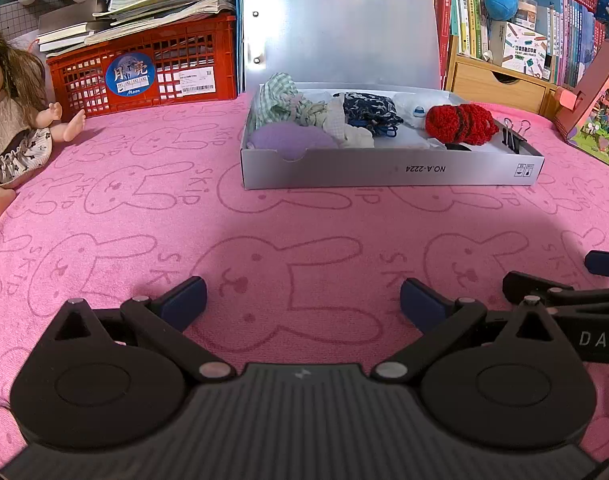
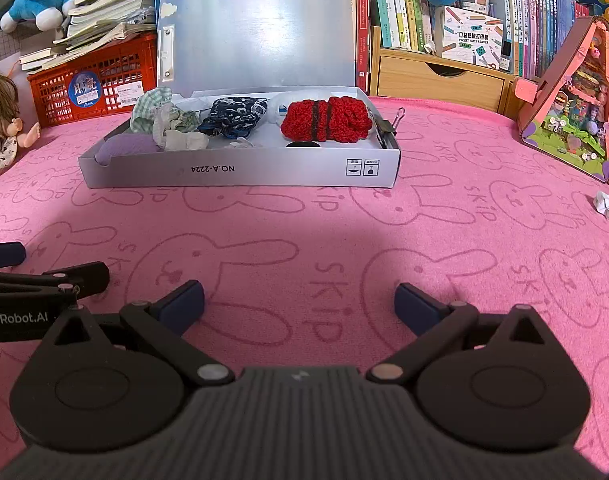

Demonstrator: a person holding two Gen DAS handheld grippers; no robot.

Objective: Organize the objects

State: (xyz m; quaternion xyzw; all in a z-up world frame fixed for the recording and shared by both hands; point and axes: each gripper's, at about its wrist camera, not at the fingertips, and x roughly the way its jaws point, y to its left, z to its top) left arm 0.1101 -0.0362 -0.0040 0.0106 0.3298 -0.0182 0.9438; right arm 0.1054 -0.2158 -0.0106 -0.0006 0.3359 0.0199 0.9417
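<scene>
Both grippers hang low over the pink towel (image 1: 304, 240), side by side, and hold nothing. The left gripper (image 1: 303, 300) has its fingers spread wide, and the right gripper (image 2: 299, 300) also stands wide apart, with only bare cloth between the blue pads (image 2: 184, 302).

The grey box (image 1: 384, 168) sits in the upper middle of both frames, its lid standing up behind it. Inside lie a checked cloth (image 1: 280, 96) at the left, a purple cloth (image 1: 292, 140) in front of it, a dark blue patterned cloth (image 1: 370, 110) in the middle and a red knitted piece (image 1: 460, 118) at the right. A black binder clip (image 1: 512, 136) sits on the right wall.

I judge the risks so: the soft cloths lie touching, so one grasp could drag a neighbour out; a push on the low front wall could slide the light box on the towel.

Only the right view shows a small white paper scrap (image 2: 604, 206) on the towel at the right edge, beside a pink toy house (image 2: 576, 104). The left view shows more of the doll (image 1: 12, 112) at the left edge.
</scene>
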